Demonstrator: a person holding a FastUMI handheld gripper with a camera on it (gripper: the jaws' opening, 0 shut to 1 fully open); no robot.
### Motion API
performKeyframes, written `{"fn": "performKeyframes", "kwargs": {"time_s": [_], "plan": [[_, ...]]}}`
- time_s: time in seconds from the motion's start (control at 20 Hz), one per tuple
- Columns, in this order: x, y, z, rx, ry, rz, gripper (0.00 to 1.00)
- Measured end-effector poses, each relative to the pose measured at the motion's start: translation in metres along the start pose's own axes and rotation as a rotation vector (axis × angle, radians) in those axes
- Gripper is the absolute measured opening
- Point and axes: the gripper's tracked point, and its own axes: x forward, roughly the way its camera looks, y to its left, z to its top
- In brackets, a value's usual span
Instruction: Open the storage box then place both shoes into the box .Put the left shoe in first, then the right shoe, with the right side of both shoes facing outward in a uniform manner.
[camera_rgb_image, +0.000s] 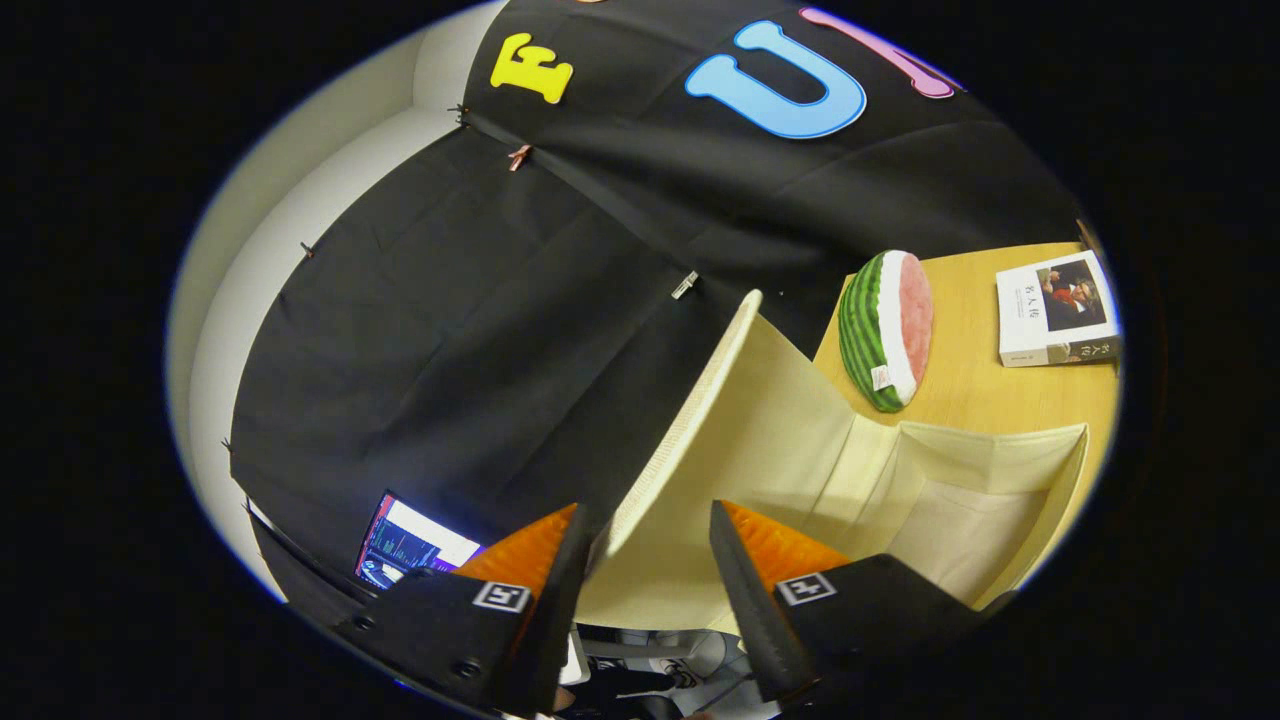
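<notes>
A light wooden surface (975, 390) sits in a booth hung with black cloth (480, 330), with a pale wall (250, 240) showing past the cloth's edge.

Nearest, the claw (645, 560) has its two fingers set moderately apart. The raised lid (720, 440) of the cream fabric storage box (1000, 500) stands in the gap between them; whether either finger presses on it cannot be told. Each finger carries a small square black-and-white marker tag. Below the fingers, part of a black and white shoe (640, 680) shows; which shoe of the pair cannot be told.

The lid stands upright, its woven-textured edge running away from the claw. Just beside the lid, the box is open and its pale interior is in view, bounded by soft folded walls.

Beyond the box, a watermelon-slice cushion (885, 330) lies on the surface, with a small white tag too small to read. Farther from the box, a white book (1058, 310) with a cover photograph and dark characters lies flat near the surface's edge.

On the other side of the lid, a lit screen (410, 545) glows low against the cloth.
</notes>
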Motion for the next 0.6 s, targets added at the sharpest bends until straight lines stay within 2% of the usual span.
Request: {"fn": "performKeyframes", "kwargs": {"time_s": [0.1, 0.15, 0.3, 0.6], "plan": [[0.001, 0.003, -0.004, 0.011, 0.007, 0.017, 0.89], [-0.001, 0.008, -0.004, 0.03, -0.002, 0.037, 0.93], [-0.005, 0.007, 0.004, 0.067, -0.039, 0.052, 0.95], [-0.033, -0.033, 0.005, 0.002, -0.043, -0.065, 0.96]]}}
